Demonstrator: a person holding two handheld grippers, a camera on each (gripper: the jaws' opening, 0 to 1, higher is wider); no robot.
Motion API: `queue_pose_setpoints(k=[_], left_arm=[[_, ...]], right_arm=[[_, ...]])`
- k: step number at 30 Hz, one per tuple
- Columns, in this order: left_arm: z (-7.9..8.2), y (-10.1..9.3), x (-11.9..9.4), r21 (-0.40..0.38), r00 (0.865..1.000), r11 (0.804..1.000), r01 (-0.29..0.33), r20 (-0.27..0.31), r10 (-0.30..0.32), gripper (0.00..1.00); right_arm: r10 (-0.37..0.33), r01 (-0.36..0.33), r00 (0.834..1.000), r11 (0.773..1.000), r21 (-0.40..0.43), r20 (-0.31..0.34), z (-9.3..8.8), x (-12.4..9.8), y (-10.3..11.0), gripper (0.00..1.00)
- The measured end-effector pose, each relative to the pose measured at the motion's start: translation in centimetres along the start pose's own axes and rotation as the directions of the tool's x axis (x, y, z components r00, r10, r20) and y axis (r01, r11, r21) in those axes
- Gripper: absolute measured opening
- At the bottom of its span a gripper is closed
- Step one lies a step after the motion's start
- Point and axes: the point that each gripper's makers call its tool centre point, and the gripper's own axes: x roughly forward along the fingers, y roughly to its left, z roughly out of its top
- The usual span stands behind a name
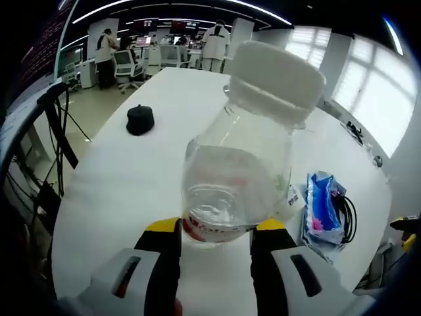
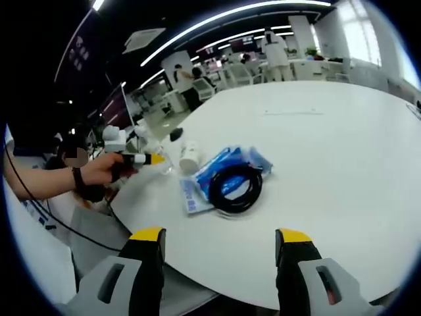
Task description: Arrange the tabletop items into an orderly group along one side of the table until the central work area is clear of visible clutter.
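Note:
A clear plastic bottle (image 1: 240, 164) with a white cap (image 1: 276, 76) leans over the white table (image 1: 131, 191), and my left gripper (image 1: 217, 230) is shut on its base. To its right lies a blue packet (image 1: 321, 205) with a black cable (image 1: 346, 217) beside it. In the right gripper view, my right gripper (image 2: 220, 245) hangs open and holds nothing, near the table's edge. Beyond it the black cable (image 2: 235, 187) lies coiled on the blue packet (image 2: 220, 170). Further left a hand holds the left gripper (image 2: 135, 158) with the bottle (image 2: 187, 156).
A small black round object (image 1: 140, 120) sits on the table further off, also the black object (image 2: 175, 135) past the bottle. Black stands and cables (image 1: 56, 125) hang off the table's left edge. Desks, chairs and people (image 1: 105, 56) fill the room beyond.

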Motion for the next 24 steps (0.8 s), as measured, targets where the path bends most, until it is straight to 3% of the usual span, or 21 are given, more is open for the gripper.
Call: queue_pose_setpoints(k=[19,24], left_arm=[[2.7,0.1,2.5,-0.024,0.999,0.999,0.029,0.027,-0.028,0.42],[3.3,0.2,3.4,-0.089,0.999,0.995,0.039,0.028,-0.036,0.44]], right_arm=[[-0.053,0.052,0.999,0.998,0.047,0.014,-1.3,-1.1,1.6,0.68],[-0.053,0.052,0.998,0.998,0.045,0.024,-0.8,-1.0,1.8,0.68]])
